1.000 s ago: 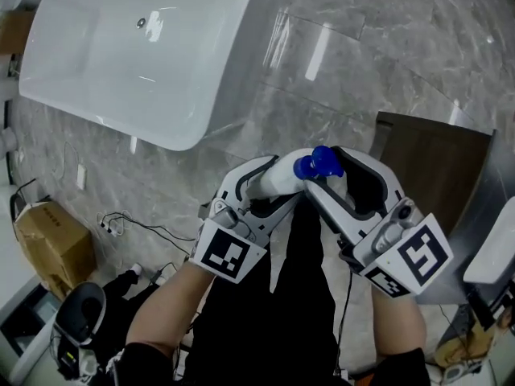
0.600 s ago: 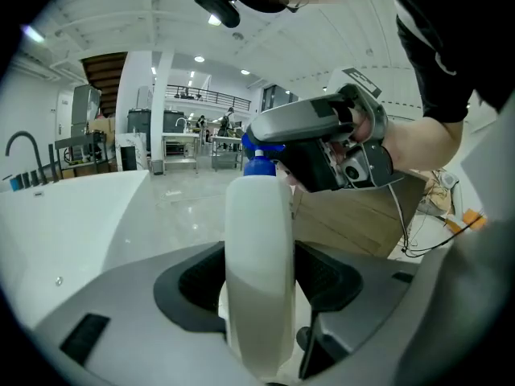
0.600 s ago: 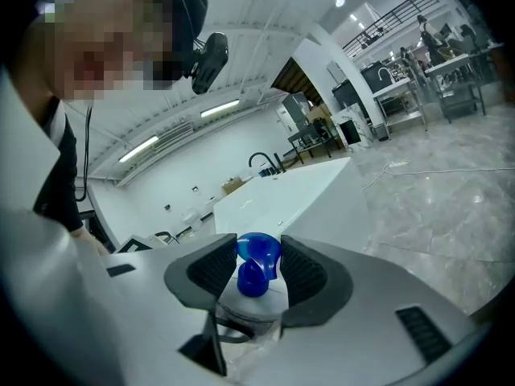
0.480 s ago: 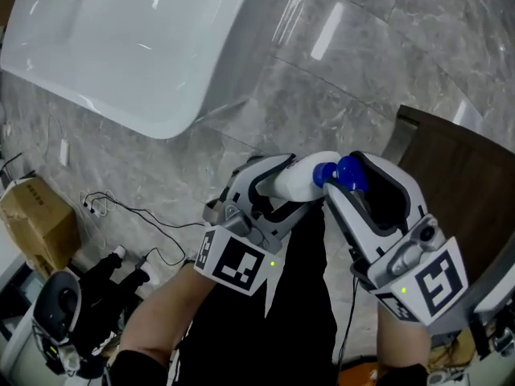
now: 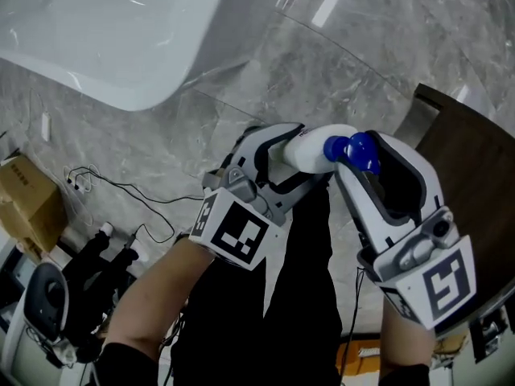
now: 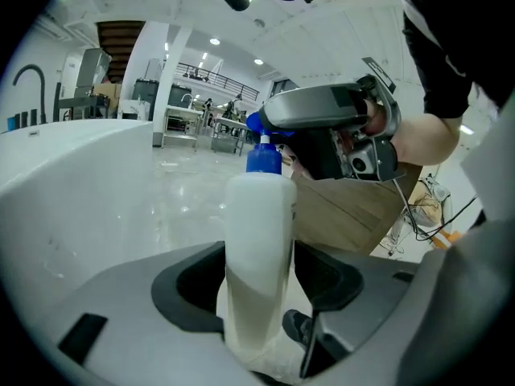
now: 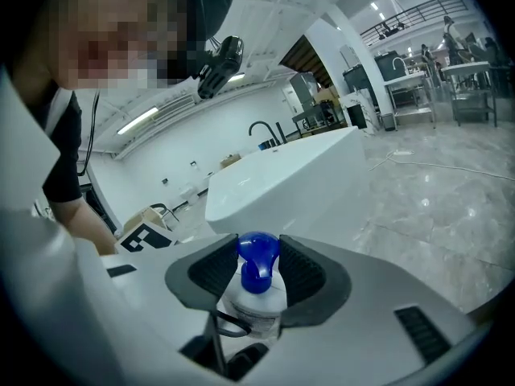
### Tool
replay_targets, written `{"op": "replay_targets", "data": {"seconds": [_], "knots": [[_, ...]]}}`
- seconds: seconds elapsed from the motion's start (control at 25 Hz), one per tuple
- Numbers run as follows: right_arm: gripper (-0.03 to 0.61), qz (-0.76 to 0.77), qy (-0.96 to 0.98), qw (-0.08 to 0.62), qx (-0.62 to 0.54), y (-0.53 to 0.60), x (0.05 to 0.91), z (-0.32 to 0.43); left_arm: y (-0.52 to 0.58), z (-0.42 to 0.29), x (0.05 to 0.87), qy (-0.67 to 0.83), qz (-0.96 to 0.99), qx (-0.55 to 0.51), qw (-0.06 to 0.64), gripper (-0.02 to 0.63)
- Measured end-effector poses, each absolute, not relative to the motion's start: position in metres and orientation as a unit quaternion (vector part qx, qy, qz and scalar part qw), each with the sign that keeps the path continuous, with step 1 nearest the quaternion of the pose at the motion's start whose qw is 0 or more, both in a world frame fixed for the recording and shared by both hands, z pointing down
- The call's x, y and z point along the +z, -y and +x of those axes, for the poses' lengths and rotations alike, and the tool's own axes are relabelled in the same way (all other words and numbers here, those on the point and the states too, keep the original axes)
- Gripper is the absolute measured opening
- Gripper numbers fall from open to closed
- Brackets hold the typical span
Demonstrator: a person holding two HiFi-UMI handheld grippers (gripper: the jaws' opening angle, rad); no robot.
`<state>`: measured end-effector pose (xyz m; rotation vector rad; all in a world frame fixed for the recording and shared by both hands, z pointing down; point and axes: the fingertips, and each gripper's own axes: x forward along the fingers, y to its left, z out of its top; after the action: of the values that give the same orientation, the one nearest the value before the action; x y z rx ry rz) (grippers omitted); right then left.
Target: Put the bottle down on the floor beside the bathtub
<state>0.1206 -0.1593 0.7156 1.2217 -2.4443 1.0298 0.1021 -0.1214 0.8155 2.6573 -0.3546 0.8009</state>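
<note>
**Bottle mid-air, both grippers on it**

Below me lie the marble floor [image 5: 322,63] and the bathtub [image 5: 121,39]. My left gripper [image 6: 257,280] clamps the white bottle [image 6: 259,240] by its body, while my right gripper [image 7: 259,276] is closing onto its blue pump cap [image 7: 257,256]. I judge this a handover. Next I must lower it upright beside the tub.

Workshop hall (mezzanine railing [image 6: 205,75], steel benches [image 7: 475,87]) with bathtub [image 5: 121,39] on marble floor [image 5: 322,79].
</note>
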Motion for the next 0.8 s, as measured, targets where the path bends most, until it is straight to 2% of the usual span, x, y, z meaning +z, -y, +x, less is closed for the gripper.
{"op": "replay_targets", "data": {"seconds": [0.52, 0.8], "knots": [[0.170, 0.447, 0.811, 0.182, 0.331, 0.188, 0.790, 0.125, 0.150, 0.067, 0.846, 0.146, 0.923, 0.277, 0.223, 0.287], [0.170, 0.447, 0.803, 0.219, 0.328, 0.190, 0.840, 0.126, 0.166, 0.074, 0.850, 0.157, 0.930, 0.245, 0.226, 0.243]]}}
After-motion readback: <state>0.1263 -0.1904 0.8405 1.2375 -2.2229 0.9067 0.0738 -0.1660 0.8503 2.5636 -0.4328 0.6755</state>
